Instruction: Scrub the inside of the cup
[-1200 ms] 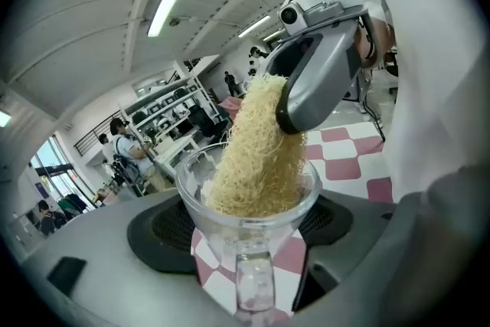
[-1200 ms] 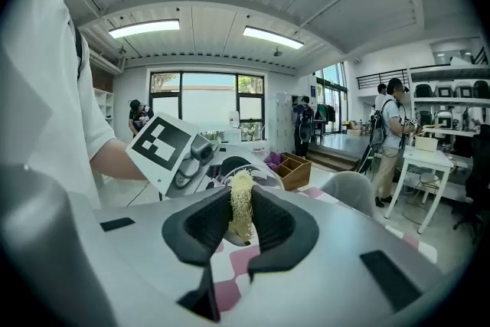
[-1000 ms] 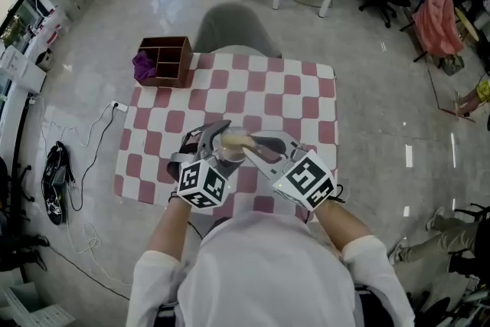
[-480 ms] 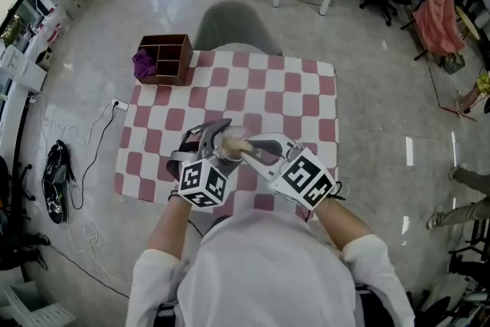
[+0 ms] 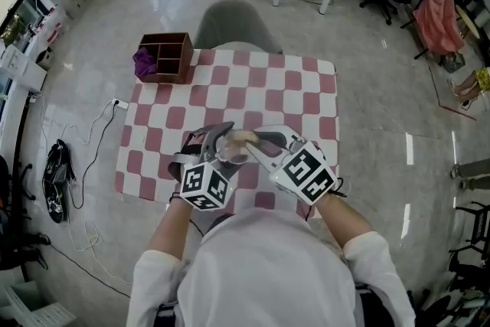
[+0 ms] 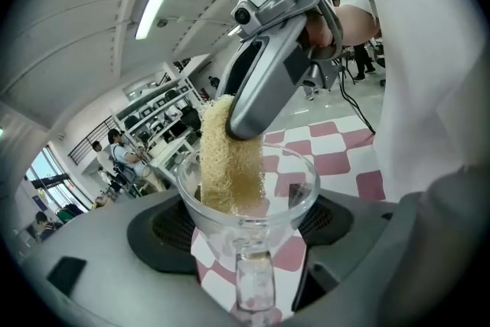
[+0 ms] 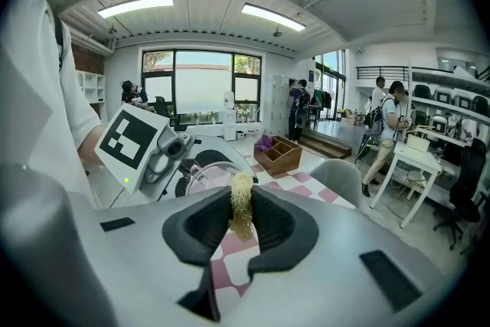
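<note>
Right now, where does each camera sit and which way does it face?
Head view: on the person's head, facing steeply down at the checkered table; forearms, left gripper and right gripper show.
Left gripper view: on that gripper, facing along jaws shut on the glass cup; a sleeve shows at right.
Right gripper view: on that gripper, facing along jaws shut on the sponge; the sleeve shows at left.
Shared: both gripper views show sponge and glass cup.
</note>
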The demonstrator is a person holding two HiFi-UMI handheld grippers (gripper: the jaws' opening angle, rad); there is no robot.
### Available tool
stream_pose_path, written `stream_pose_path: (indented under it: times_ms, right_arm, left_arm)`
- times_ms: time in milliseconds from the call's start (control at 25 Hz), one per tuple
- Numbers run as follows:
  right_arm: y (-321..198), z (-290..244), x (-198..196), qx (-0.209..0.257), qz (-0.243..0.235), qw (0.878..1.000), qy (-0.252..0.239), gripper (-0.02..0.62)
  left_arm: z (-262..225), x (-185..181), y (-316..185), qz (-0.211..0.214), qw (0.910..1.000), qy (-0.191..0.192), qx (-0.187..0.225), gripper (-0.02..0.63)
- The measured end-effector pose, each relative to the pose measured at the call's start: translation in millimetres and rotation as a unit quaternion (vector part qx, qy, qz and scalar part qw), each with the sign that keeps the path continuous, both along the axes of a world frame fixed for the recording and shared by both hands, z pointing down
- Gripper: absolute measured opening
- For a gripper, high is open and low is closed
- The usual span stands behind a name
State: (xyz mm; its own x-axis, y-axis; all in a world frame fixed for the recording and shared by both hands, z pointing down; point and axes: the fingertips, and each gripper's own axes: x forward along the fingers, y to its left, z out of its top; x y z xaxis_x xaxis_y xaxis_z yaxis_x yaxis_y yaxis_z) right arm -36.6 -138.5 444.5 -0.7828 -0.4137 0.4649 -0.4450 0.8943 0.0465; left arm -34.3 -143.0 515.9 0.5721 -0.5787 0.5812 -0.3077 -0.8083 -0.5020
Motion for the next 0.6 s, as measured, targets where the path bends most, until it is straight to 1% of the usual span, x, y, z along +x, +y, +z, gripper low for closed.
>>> stream_pose_path:
  times_ms: [160,320,440,600]
  right_arm:
    - [12,2,1,-0.020,-0.008,1.000,-0.007,0.087]
    - [24,2,-11,-0.037,-0.029,0.999,-0.026,0.087]
    - [20,2,-16,-0.032,-0.028,0.999,-0.022,0.087]
    - [4,-1,-10,-0.021,-0.008,1.000,-0.015,0.087]
  left_arm:
    - [-1,-6,-5,-0.010,1.0000,-0.001,0.002,0.383]
    - [-1,-3,-5,-0.003,1.0000,0.001,0.001,0.383]
    - [4,1,-2,0.005,1.0000,-0.002,-0.002,0.383]
    - [7,5,4,0.014,0.9999,0.003,-0.005,0.383]
